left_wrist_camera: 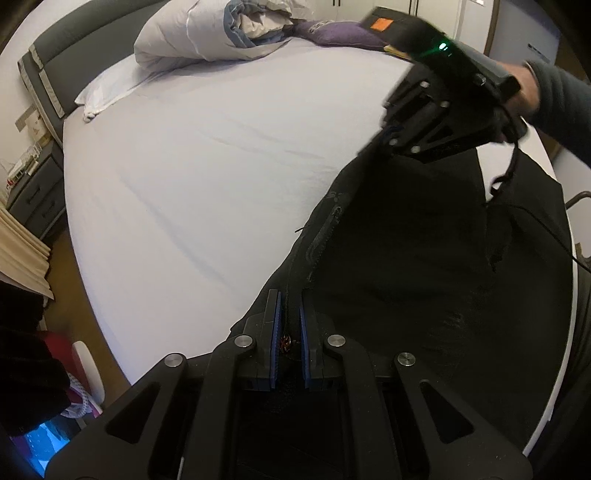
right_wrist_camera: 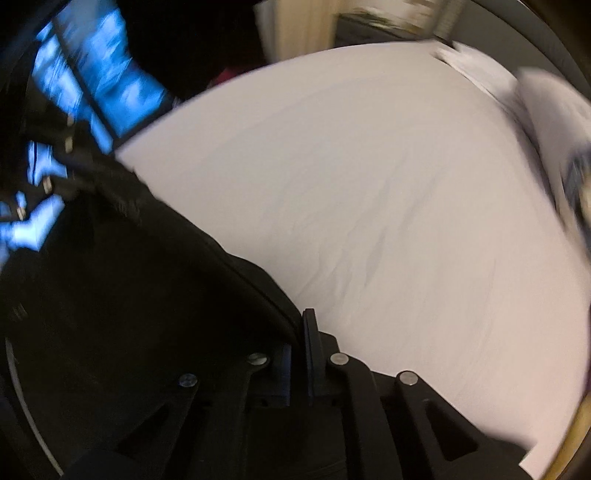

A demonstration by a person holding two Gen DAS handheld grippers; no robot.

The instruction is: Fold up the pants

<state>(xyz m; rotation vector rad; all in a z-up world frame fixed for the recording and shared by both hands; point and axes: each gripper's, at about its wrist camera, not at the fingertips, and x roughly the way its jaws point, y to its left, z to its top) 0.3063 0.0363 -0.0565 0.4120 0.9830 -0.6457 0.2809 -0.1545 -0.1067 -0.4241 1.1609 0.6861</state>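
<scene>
The black pants [left_wrist_camera: 406, 251] hang stretched between my two grippers above the near right part of the bed. My left gripper [left_wrist_camera: 290, 306] is shut on one edge of the pants, by a zip pocket seam. My right gripper [left_wrist_camera: 384, 138] shows at the upper right of the left wrist view, shut on the other end of the same edge. In the right wrist view the right gripper [right_wrist_camera: 297, 325] pinches the pants [right_wrist_camera: 129, 277], which fill the lower left. That view is blurred by motion.
The bed [left_wrist_camera: 207, 173] has a pale sheet. A bundled duvet [left_wrist_camera: 207, 33], a white pillow [left_wrist_camera: 107, 88] and a purple cushion [left_wrist_camera: 343, 35] lie at its head. A grey nightstand [left_wrist_camera: 33, 192] stands at the left. A blue-lit screen [right_wrist_camera: 99, 81] shows beyond the bed.
</scene>
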